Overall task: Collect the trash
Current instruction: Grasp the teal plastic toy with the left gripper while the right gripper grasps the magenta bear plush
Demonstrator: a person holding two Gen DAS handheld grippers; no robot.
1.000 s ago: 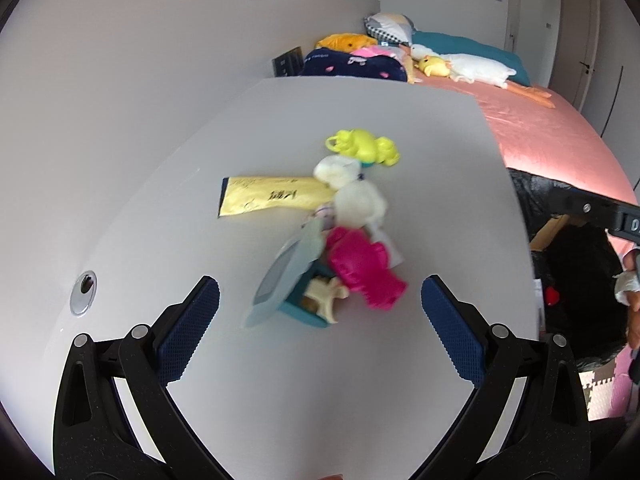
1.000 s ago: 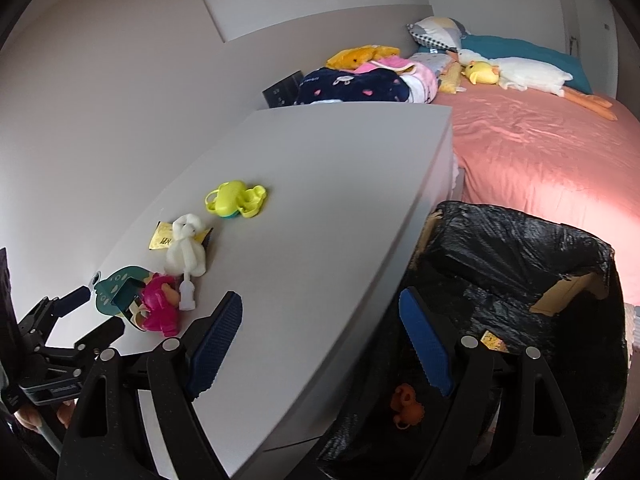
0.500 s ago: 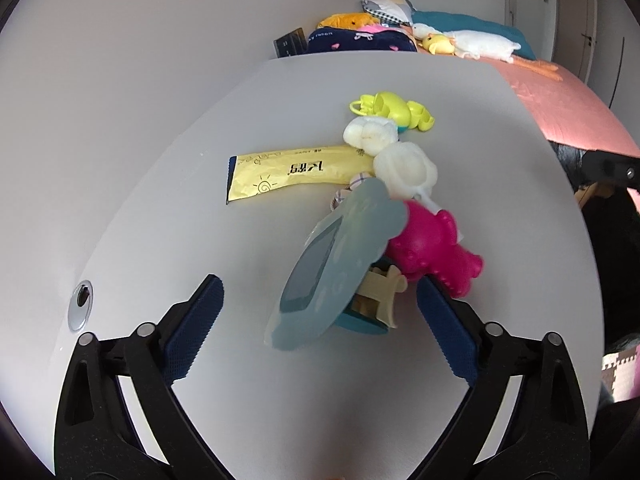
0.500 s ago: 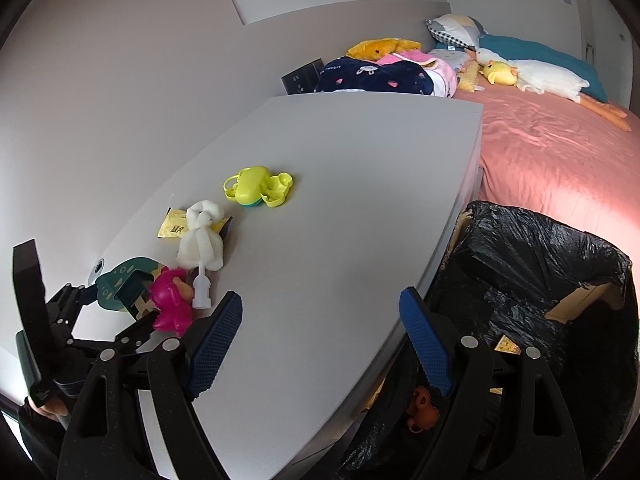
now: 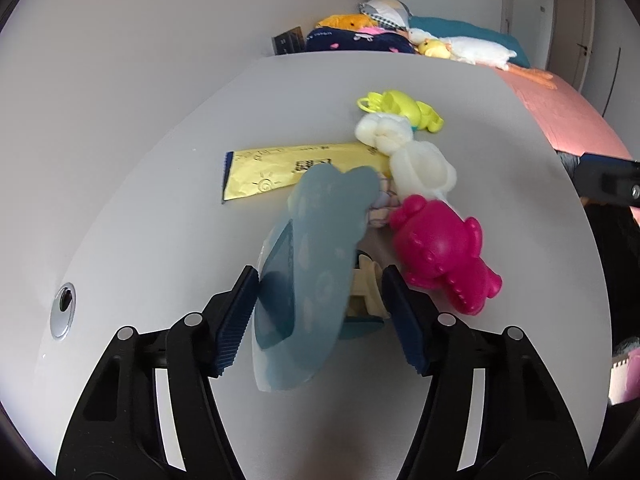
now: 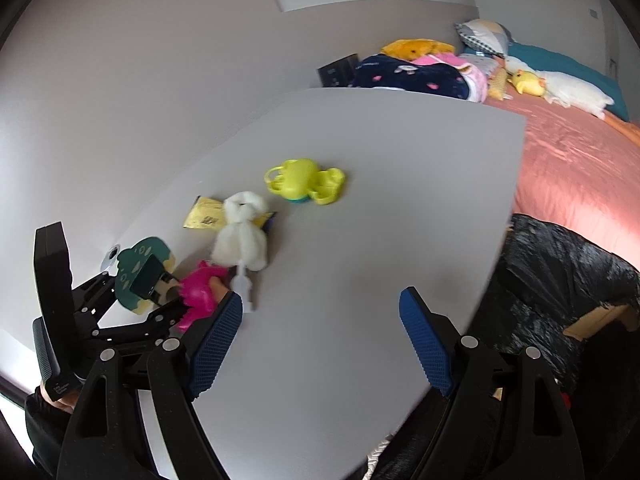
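Observation:
A teal blister package (image 5: 316, 248) with a cream toy part inside lies tilted on the white table (image 5: 160, 200). My left gripper (image 5: 319, 276) straddles it; its jaws are closing, and the blue pads stand at the package's two sides without visibly pressing. Just right of it lies a pink bear toy (image 5: 440, 248). Behind are a white bear-shaped piece (image 5: 420, 168), a yellow wrapper (image 5: 276, 170) and a lime toy (image 5: 404, 108). The right wrist view shows the same package (image 6: 140, 268) between the left gripper's fingers. My right gripper (image 6: 322, 298) hangs open over bare table.
A black trash bag (image 6: 560, 272) stands open beside the table's right edge. Beyond it is a bed with a pink cover (image 6: 580, 152) and soft toys. A metal grommet (image 5: 63, 310) sits in the table near its left edge.
My left gripper came down onto the teal package and its jaws narrowed around it. My right gripper slid left over the table, so the trash bag sits further right in its view.

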